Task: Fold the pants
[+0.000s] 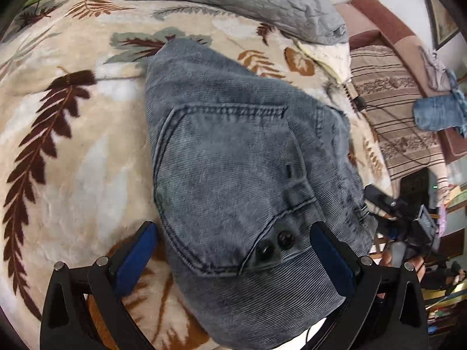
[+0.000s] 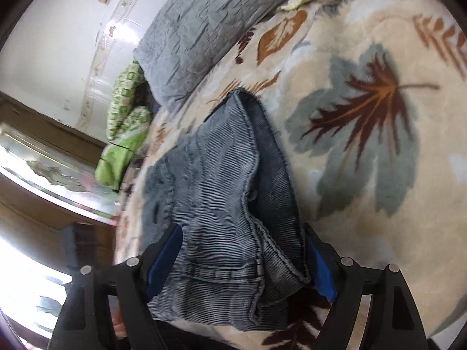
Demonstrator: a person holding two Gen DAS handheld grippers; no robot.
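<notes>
While both claws gape, folded pants lie — bunched — on the blanket.

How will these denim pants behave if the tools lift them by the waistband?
The pants will probably droop: they already bunch in soft folds on the blanket. The ribbed weave should grip the right tool pads rather than slip. Stacked layers suggest moderate weight.

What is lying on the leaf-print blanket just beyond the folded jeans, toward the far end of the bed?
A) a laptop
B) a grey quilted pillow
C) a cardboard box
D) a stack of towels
B: a grey quilted pillow rests on the leaf-print blanket past the far edge of the jeans; the right wrist view shows the same pillow beyond them.
</notes>
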